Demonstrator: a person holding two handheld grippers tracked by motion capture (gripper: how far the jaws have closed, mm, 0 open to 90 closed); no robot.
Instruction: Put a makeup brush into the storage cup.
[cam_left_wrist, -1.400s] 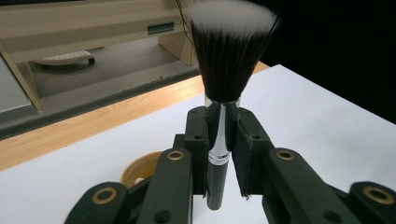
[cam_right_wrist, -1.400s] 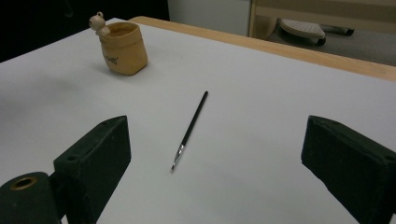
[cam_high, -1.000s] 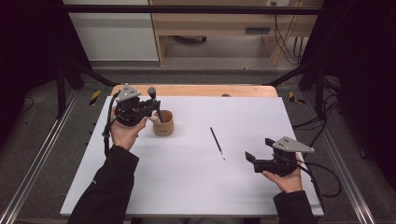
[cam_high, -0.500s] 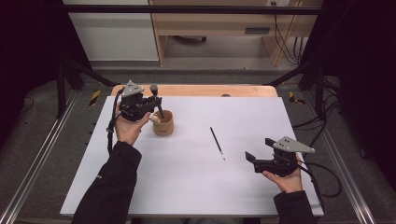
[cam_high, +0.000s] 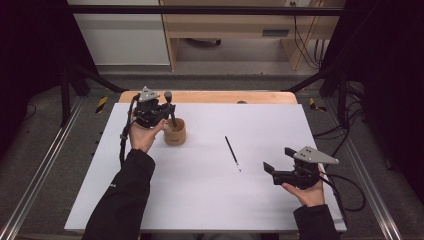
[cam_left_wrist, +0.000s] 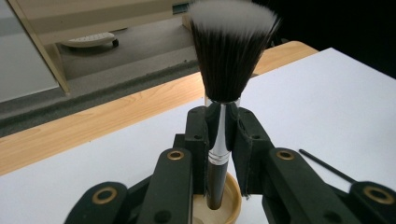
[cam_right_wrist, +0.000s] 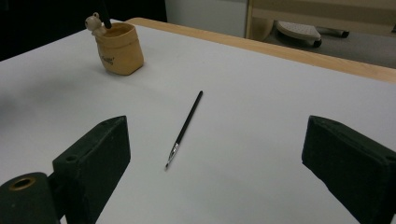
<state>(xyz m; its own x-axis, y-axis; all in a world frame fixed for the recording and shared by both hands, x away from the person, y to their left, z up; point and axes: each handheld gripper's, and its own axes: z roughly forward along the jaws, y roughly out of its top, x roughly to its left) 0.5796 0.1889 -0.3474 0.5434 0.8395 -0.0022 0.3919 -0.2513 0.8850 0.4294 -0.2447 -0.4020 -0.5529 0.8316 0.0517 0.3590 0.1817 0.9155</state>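
Observation:
A large makeup brush (cam_left_wrist: 223, 93) with dark, white-tipped bristles stands upright, its silver ferrule and black handle clamped by my left gripper (cam_left_wrist: 222, 130). The handle's lower end dips into a tan pot (cam_high: 175, 132) on the white table; the pot's rim (cam_left_wrist: 233, 205) lies right below the jaws. In the high view my left gripper (cam_high: 167, 111) hovers over the pot with the brush (cam_high: 170, 107) held upright. A thin black brush (cam_high: 232, 153) lies flat mid-table. My right gripper (cam_high: 270, 171) rests near the front right, jaws wide apart, pointing toward the thin brush (cam_right_wrist: 185, 127) and the pot (cam_right_wrist: 119, 48).
The white table top (cam_high: 210, 200) ends in a wooden strip (cam_high: 215, 96) at its far edge. Metal frame rails (cam_high: 45, 165) run along both sides. Cables (cam_high: 350, 190) trail from the right gripper off the table's right edge.
My left hand has carried the big brush toward the far side and down, so its handle now sits in the pot. The right hand has stayed put.

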